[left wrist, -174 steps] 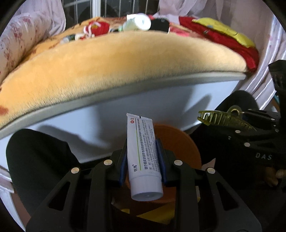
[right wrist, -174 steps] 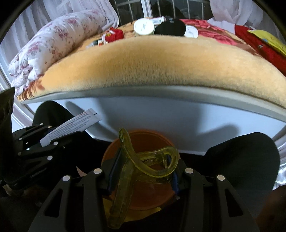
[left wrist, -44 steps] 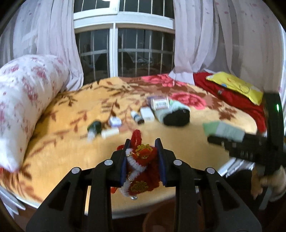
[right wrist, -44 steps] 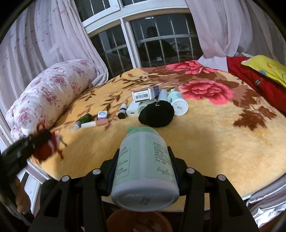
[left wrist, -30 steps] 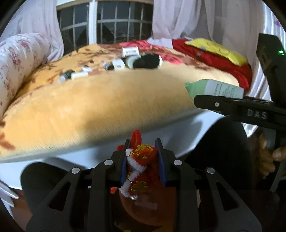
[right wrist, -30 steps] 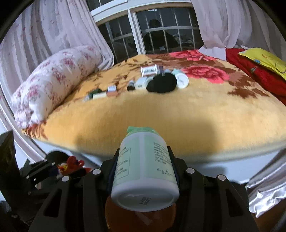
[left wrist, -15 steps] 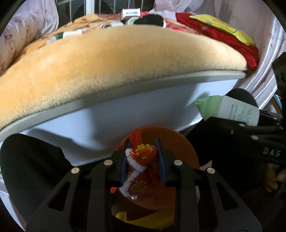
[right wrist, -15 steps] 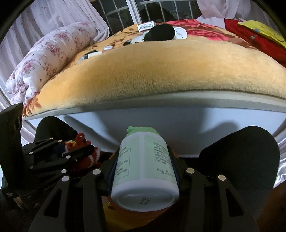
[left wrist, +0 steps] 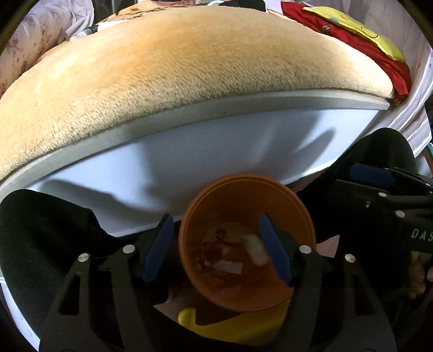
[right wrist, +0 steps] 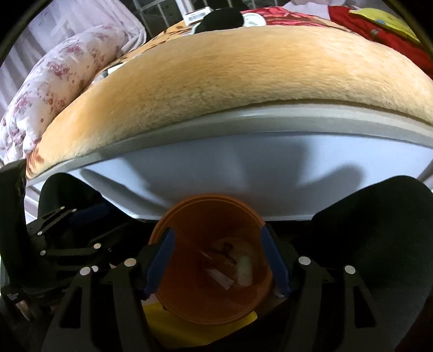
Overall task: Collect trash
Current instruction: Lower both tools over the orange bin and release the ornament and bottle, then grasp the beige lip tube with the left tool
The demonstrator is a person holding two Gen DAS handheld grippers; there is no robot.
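Note:
An orange bin (left wrist: 270,295) stands on the floor below the bed edge; it also shows in the right wrist view (right wrist: 186,308). Both grippers hang over it. My left gripper (left wrist: 216,246) is open and empty, its blue pads spread either side of the bin mouth. My right gripper (right wrist: 217,260) is open and empty too. Inside the bin lie the pale green bottle (left wrist: 255,247), the red ornament (left wrist: 216,243) and a white tube (left wrist: 227,266); the bottle also shows in the right wrist view (right wrist: 245,269).
The bed with its tan plush blanket (left wrist: 176,62) and grey-white frame (left wrist: 216,140) fills the view ahead. More small items (right wrist: 224,13) lie far back on it. A floral quilt roll (right wrist: 62,81) lies at left. Something yellow (left wrist: 238,327) lies under the bin.
Both grippers have opened over the bin. The red ornament has left the left gripper and the green bottle the right one; both now lie in the bin.

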